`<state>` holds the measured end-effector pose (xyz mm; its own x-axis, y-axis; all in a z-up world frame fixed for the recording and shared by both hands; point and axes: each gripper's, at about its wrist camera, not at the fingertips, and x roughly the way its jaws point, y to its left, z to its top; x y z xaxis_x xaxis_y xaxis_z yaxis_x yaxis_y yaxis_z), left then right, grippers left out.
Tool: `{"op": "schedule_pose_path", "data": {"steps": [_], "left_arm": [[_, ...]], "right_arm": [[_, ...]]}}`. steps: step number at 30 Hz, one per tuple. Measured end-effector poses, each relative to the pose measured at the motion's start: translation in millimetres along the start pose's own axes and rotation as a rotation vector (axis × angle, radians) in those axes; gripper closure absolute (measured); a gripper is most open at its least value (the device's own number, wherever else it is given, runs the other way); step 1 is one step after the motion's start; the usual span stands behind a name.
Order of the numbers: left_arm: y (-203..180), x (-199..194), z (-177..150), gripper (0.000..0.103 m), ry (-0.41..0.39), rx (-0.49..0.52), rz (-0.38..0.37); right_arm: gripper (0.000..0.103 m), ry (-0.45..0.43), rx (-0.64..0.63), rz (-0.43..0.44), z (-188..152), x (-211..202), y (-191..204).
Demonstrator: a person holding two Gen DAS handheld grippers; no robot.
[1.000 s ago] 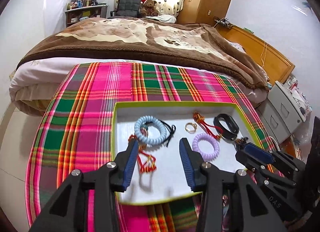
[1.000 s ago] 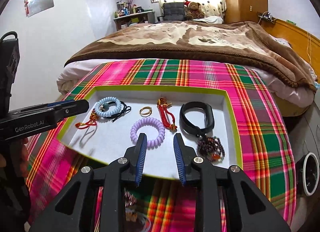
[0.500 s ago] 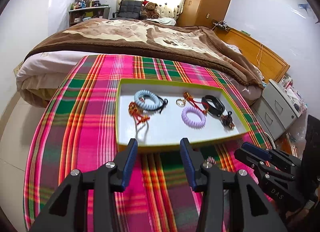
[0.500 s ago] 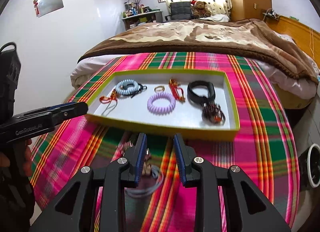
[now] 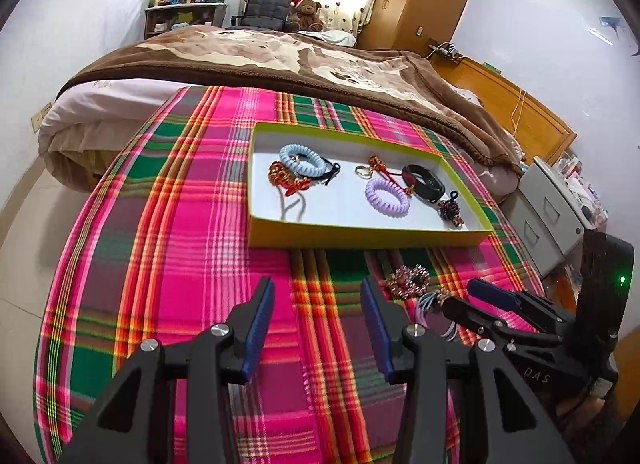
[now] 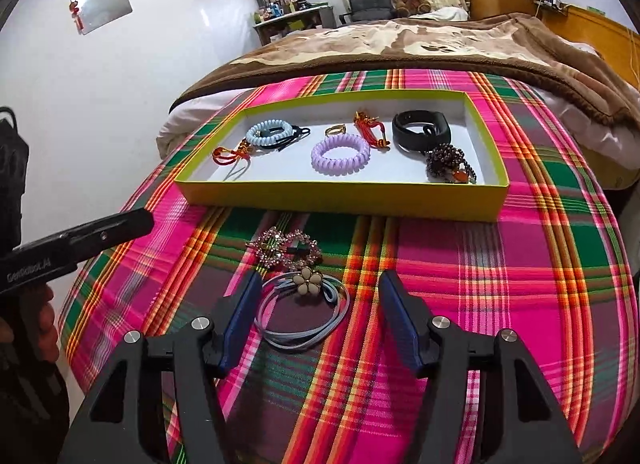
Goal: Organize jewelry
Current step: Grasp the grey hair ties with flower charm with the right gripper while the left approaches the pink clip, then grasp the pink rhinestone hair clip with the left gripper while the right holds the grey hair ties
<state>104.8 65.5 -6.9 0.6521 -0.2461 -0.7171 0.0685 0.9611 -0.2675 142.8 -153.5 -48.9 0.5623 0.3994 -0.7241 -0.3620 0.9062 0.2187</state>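
A yellow-green tray point(image 6: 340, 194) point(image 5: 360, 232) with a white floor holds a blue coil band point(image 6: 269, 132), a purple coil band point(image 6: 340, 148), a gold ring point(image 6: 335, 129), red cords, a black band point(image 6: 420, 129) and a dark bead bracelet point(image 6: 446, 160). In front of it on the plaid cloth lie a rhinestone piece point(image 6: 286, 250) point(image 5: 408, 280) and a flower hair tie with grey-blue loops point(image 6: 306, 282). My right gripper point(image 6: 316, 280) is open, its fingers either side of the flower hair tie. My left gripper point(image 5: 318, 288) is open and empty over bare cloth, left of the rhinestone piece.
The plaid cloth point(image 5: 180, 244) covers a round table. A bed with a brown blanket point(image 5: 280, 60) stands behind it. A grey drawer unit point(image 5: 548, 220) is at the right. The right gripper shows at lower right in the left wrist view point(image 5: 480, 296).
Both grippers have pulled back from over the tray to the cloth in front of it. The right gripper's jaws have opened wide around the flower hair tie.
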Motion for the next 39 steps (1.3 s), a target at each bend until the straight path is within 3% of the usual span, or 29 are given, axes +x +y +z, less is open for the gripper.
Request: {"op": "schedule_pose_path", "data": {"steps": [16, 18, 22, 24, 30, 39], "left_arm": [[0.3, 1.9, -9.6, 0.057, 0.021, 0.000, -0.014], [0.0, 2.8, -10.0, 0.057, 0.026, 0.002, -0.012], [-2.3, 4.0, -10.7, 0.057, 0.031, 0.008, -0.013], [-3.0, 4.3, -10.8, 0.056, 0.032, 0.010, -0.013], [-4.8, 5.3, -10.9, 0.057, 0.037, 0.015, -0.013], [-9.8, 9.8, -10.5, 0.056, 0.047, 0.030, -0.018]], "right_arm": [[0.043, 0.062, -0.075, -0.101, -0.6, 17.1, 15.7], [0.058, 0.064, -0.083, -0.115, -0.3, 18.1, 17.8], [0.066, 0.063, -0.081, -0.121, -0.3, 18.1, 17.0], [0.077, 0.061, -0.076, -0.130, -0.3, 17.5, 16.2], [0.094, 0.057, -0.044, -0.128, -0.3, 15.4, 9.5], [0.099, 0.018, -0.013, -0.126, -1.3, 3.4, 2.3]]}}
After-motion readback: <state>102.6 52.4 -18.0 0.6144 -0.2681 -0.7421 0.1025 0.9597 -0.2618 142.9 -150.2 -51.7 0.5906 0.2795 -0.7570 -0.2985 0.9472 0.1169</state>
